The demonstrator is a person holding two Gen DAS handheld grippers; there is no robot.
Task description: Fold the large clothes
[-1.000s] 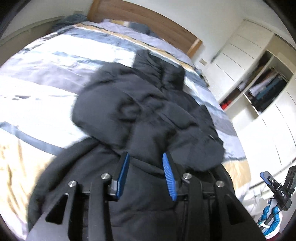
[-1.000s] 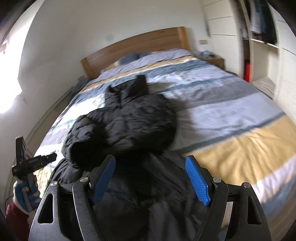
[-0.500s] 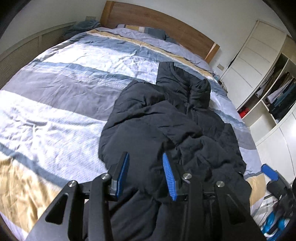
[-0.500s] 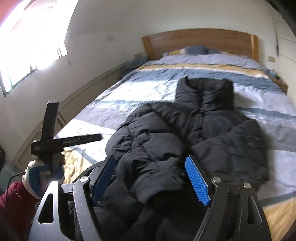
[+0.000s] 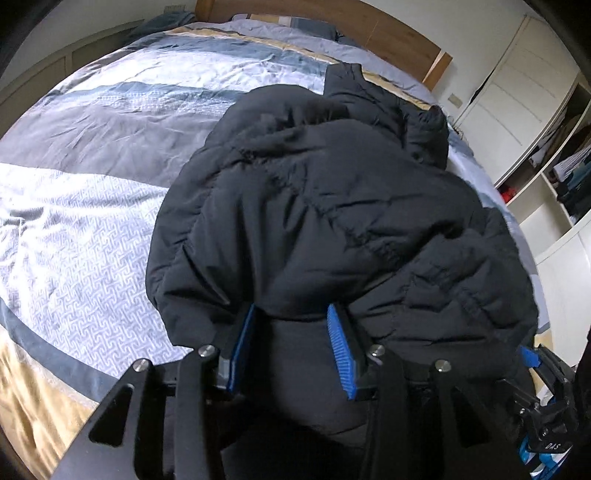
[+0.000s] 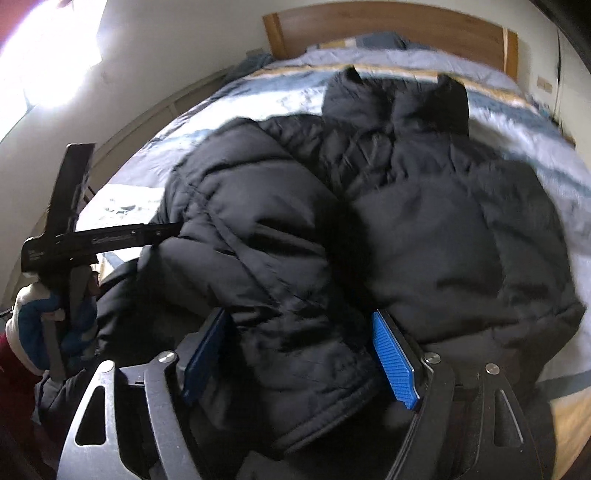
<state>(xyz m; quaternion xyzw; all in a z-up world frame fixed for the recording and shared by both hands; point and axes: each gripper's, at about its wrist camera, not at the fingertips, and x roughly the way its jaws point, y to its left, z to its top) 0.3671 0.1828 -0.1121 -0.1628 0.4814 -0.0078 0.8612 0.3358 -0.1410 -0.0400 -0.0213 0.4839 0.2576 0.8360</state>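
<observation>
A black puffer jacket (image 5: 332,206) lies bunched on the bed (image 5: 92,206), spread across its striped blue, white and tan cover. The left hand-held gripper (image 5: 291,347) sits at the near hem, and a fold of the padded fabric fills the gap between its 2 blue pads (image 5: 341,356), which stand partly apart with the cloth pressed against both; it looks to have hold of that fold, though how firmly I cannot tell. Ahead of it the jacket rises in a rounded heap, with the collar (image 5: 347,79) at the far end toward the wooden headboard (image 5: 399,33).

The right hand-held gripper (image 6: 299,354) is at the same near edge, its fingers spread wider, a thick roll of the jacket (image 6: 369,221) lying between them. Whether the pads grip it or merely straddle it I cannot tell. To its left a gloved hand (image 6: 48,321) holds the other tool. To the right of the left hand-held gripper stands a white wardrobe (image 5: 517,85) with open shelves.
</observation>
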